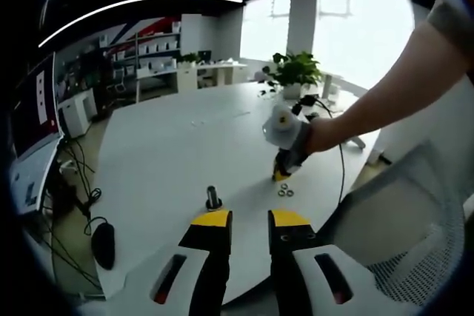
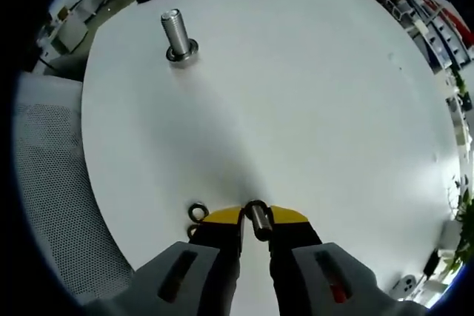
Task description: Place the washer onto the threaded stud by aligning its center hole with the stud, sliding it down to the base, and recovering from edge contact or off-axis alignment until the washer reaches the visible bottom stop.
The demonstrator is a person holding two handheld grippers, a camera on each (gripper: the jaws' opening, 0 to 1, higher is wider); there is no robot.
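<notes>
Washer point(image 2: 257, 220) gripped edge-on by right tongs point(image 2: 255, 216); left tongs point(image 1: 249, 219) open near stud point(image 1: 213, 197).

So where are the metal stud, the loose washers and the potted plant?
Stud point(image 2: 175, 33), right gripper view, on its upright shaft.
Washers point(image 1: 285, 192), left gripper view, on the small rings lying on the table.
Potted plant point(image 1: 294, 72), left gripper view, on its leaves.

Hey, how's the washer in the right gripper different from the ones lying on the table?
The held washer stands on edge, pinched between the right gripper jaws; the loose washers lie flat on the table, beside the jaws. Nothing grips those. All are small metal rings, well short of the stud.
</notes>
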